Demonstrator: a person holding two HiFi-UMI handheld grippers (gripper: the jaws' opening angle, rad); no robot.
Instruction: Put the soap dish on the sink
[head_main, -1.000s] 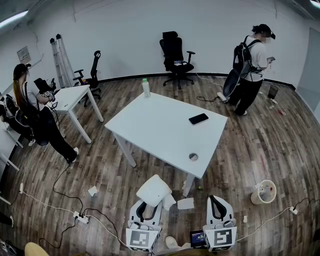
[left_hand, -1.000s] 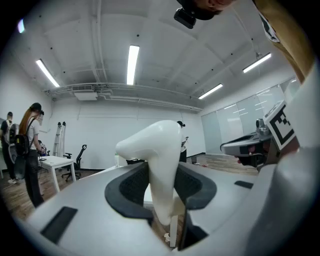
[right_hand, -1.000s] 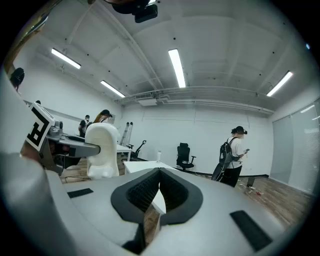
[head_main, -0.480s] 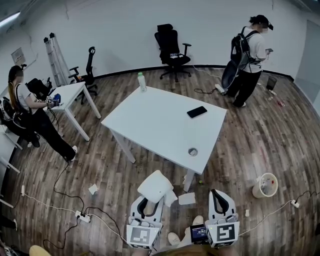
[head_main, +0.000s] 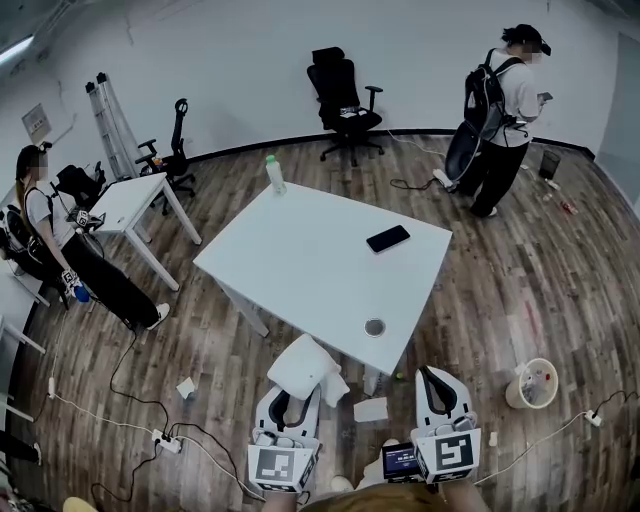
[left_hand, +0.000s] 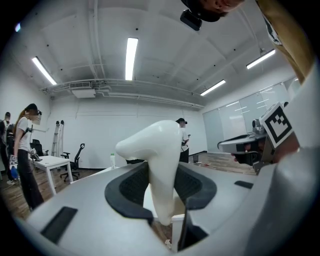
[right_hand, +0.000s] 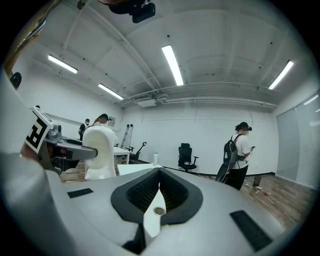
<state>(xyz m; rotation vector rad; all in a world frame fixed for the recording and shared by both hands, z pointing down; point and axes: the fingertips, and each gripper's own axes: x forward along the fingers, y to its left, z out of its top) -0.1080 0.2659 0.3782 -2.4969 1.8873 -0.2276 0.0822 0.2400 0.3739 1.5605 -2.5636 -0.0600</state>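
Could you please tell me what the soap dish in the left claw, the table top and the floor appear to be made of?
Soap dish: smooth, glossy white, probably ceramic or hard plastic; soft highlights on its curves.
Table top: matte white, likely laminate; flat, even, no grain.
Floor: brown planks, wood or wood-look vinyl; streaked grain and seams.

No text, label, brand or number can be read anywhere.

Soap dish (head_main: 305, 368) gripped end hidden between left gripper (head_main: 292, 398) fingers (head_main: 268, 408).
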